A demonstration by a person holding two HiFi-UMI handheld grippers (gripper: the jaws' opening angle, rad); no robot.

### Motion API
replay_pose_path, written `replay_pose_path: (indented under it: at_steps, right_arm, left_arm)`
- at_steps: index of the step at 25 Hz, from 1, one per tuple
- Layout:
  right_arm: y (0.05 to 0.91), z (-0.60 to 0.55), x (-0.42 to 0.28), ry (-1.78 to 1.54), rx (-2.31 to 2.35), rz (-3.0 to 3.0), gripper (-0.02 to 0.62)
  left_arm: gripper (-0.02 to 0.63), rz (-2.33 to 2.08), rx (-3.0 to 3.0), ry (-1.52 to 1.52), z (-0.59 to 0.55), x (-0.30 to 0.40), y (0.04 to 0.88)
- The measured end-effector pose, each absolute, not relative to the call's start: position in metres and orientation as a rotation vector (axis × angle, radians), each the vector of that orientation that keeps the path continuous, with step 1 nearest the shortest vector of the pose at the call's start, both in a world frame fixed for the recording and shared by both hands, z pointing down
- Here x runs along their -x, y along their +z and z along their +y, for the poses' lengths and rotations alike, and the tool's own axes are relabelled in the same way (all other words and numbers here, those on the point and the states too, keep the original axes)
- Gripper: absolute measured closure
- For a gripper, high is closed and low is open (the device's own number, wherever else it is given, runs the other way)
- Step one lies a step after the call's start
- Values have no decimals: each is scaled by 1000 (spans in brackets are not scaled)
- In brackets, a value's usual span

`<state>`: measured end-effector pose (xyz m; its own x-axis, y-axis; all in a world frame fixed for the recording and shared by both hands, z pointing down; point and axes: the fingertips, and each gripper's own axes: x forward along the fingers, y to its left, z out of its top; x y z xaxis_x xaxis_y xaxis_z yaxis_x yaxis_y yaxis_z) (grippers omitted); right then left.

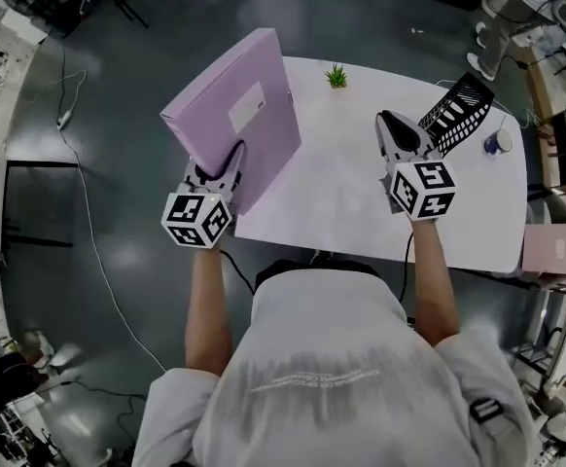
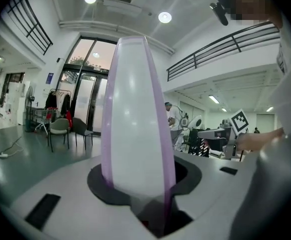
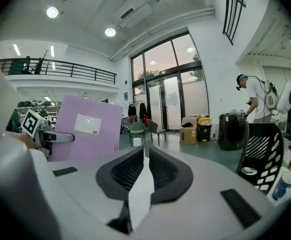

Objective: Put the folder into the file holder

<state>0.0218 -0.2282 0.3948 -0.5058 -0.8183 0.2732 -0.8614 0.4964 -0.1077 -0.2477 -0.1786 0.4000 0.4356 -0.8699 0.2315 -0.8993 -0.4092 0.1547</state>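
— Fingers (image 2: 98,183) of the left gripper (image 1: 232,154): what have they got?
— They stand partway apart and are clamped on the lilac box folder (image 1: 234,105), one dark pad on each side of its narrow edge. In the left gripper view the folder (image 2: 135,124) rises straight up from between them.
— Where is that folder?
— It is held at the left edge of the white tabletop (image 1: 361,202), toward the near left corner. It is tilted, and its broad face with the white label is turned toward the tabletop's middle. I cannot tell whether its lower edge touches the tabletop.
— And the right gripper (image 1: 392,125)?
— Its fingers (image 3: 125,171) are pressed together with nothing held. It hangs over the right half of the tabletop, near the black slatted file holder (image 1: 458,113).
— Where does the holder stand?
— Near the far right corner, well apart from the folder. A blue-and-white mug (image 1: 498,142) stands just beside it at the right edge. A small green potted plant (image 1: 336,76) sits at the far edge.
— What does the right gripper view show?
— The folder (image 3: 85,129) at its left and the file holder (image 3: 260,144) at its right.
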Motion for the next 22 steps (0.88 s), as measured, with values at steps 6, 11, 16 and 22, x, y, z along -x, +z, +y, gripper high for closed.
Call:
replay_pose_path:
  at_steps: [6,11,16,22]
  right_arm:
    - [364,-207,-35,266,-1540,-2528,558]
    - [328,-171,-43,243,-1606,-2588,563]
    - [310,-126,-47,194,-1637,-2547,571]
    - [306,-90,-70,132,-1675,-2456,571]
  left_arm:
    - [437,-1578,-2490,166,-168,251,369]
    - [437,-1615,-2502,91,-148,259,344]
    - [437,-1647,-2527,37,-122,268,322]
    - [439,-1633,-2570,-14,-102,249,310]
